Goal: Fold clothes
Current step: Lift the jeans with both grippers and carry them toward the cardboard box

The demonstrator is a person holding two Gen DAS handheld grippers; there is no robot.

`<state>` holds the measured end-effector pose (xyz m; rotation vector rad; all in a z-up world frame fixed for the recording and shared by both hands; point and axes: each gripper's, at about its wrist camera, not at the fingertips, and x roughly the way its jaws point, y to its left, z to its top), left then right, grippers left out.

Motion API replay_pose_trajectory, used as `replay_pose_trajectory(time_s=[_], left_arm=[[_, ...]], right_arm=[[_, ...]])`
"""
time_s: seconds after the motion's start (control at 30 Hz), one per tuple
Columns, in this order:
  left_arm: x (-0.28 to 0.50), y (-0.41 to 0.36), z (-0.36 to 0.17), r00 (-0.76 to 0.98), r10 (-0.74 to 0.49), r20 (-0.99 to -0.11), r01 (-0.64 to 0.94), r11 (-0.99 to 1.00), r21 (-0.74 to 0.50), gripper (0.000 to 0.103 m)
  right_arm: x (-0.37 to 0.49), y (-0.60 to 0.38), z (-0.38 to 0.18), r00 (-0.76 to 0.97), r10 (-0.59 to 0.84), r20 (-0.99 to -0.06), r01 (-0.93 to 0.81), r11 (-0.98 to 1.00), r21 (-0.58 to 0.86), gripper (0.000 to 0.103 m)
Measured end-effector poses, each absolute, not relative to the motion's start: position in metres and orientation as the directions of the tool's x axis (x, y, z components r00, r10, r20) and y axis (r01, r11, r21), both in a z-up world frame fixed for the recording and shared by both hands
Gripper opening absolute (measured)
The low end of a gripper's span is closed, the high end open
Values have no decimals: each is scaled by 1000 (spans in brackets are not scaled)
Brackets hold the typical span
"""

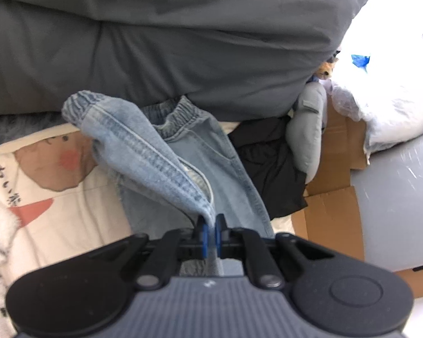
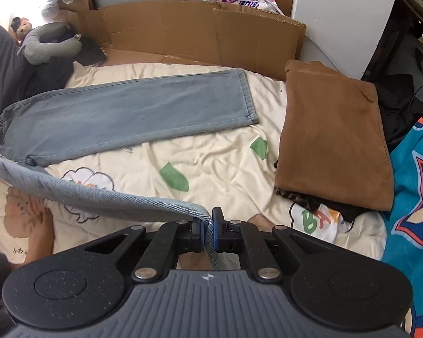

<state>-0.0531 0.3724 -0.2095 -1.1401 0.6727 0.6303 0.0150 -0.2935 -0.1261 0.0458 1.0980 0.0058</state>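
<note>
- Left gripper (image 1: 210,229) pinches jeans (image 2: 127,112) near the waistband; right gripper (image 2: 208,232) pinches the lifted leg's hem.
- Other leg lies flat on bedsheet (image 2: 211,169).
- Lengthwise fold unfinished; brown garment (image 2: 332,138) already folded alongside.

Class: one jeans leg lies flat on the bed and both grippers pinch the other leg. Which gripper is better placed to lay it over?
Right. The right gripper clamps the raised leg's hem, facing the flat leg; the left gripper grips near the waistband.
</note>
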Motion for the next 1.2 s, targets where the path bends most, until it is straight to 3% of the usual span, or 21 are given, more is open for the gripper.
replay_pose_trajectory(time_s=[0.77,1.2], left_arm=[[49,395,-262,644,133,-754,-744,339,-575,5],[87,409,-277,631,166,-758,-755,357,-550,5]], right_arm=[[167,-307,-181,436,77,-896,-93,995,40,3],[236,-289,-187,450,43,-892,-179,983,-43,3]])
